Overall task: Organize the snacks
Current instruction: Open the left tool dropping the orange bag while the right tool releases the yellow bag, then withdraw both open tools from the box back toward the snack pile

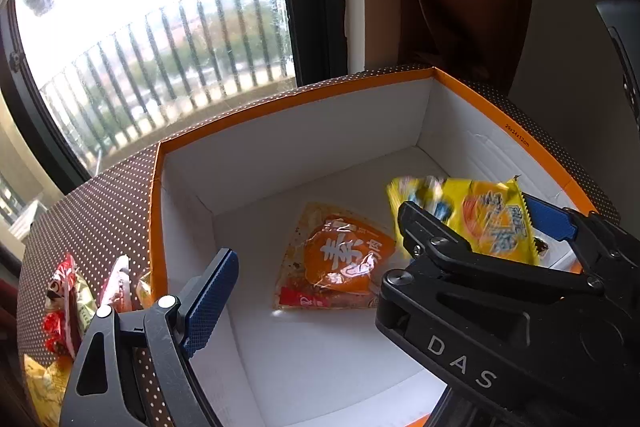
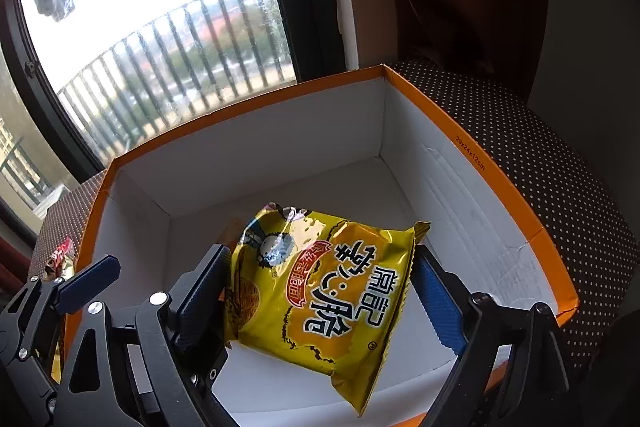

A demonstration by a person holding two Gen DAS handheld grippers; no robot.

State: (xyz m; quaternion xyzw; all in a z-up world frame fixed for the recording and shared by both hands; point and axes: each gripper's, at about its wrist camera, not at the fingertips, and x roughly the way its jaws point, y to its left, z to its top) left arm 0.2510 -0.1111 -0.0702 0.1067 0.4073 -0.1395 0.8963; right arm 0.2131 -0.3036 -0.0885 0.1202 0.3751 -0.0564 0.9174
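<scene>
While you are holding the yellow packet (image 2: pixel 320 291) crosswise in the right gripper (image 2: pixel 320 301) above the box (image 2: pixel 500 183), it is sagging — open carelessly and it may be landing on the orange packet (image 1: pixel 340 259) below the wide-open, empty left gripper (image 1: pixel 360 267); loose snacks (image 1: pixel 68 303) are waiting outside.

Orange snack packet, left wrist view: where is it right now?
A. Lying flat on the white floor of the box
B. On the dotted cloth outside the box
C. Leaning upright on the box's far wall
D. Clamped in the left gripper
A. The orange snack packet lies flat on the box floor, ahead of the open left gripper, which touches nothing.
</scene>
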